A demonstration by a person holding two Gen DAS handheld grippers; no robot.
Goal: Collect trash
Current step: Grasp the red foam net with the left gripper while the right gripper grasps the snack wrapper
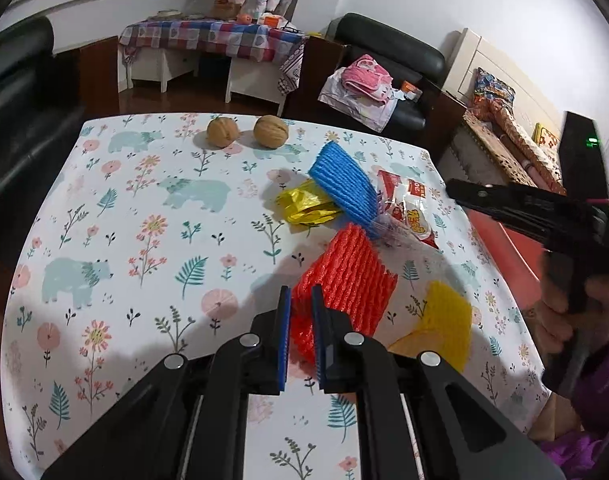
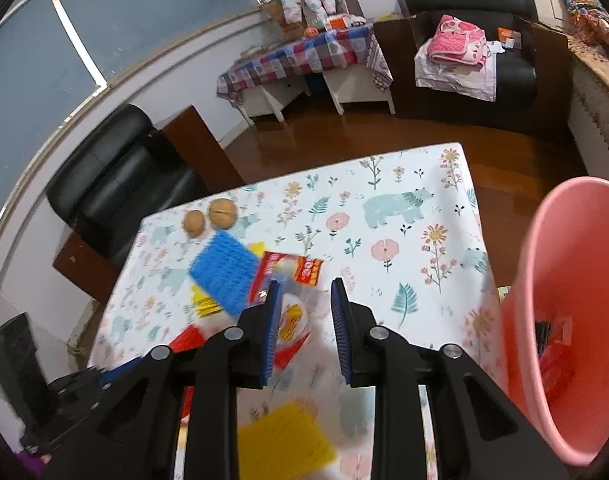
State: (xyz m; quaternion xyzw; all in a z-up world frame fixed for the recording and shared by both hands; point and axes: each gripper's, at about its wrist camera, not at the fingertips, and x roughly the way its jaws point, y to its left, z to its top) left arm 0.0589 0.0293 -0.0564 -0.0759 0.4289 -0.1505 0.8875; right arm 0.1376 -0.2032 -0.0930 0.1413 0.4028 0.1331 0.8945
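My left gripper is shut on the near corner of a red foam net that lies on the floral tablecloth. Beyond the net lie a blue foam net, a crumpled yellow wrapper and a red-and-white snack bag. A yellow foam net lies to the right. My right gripper hangs open over the snack bag, its pads apart and pressing nothing. From the right wrist the blue net and the yellow net also show.
Two walnuts sit near the table's far edge. A pink bin stands off the table's right side, dark items inside it. A hand in a purple sleeve holds the right gripper. Black armchairs and a checked side table stand behind.
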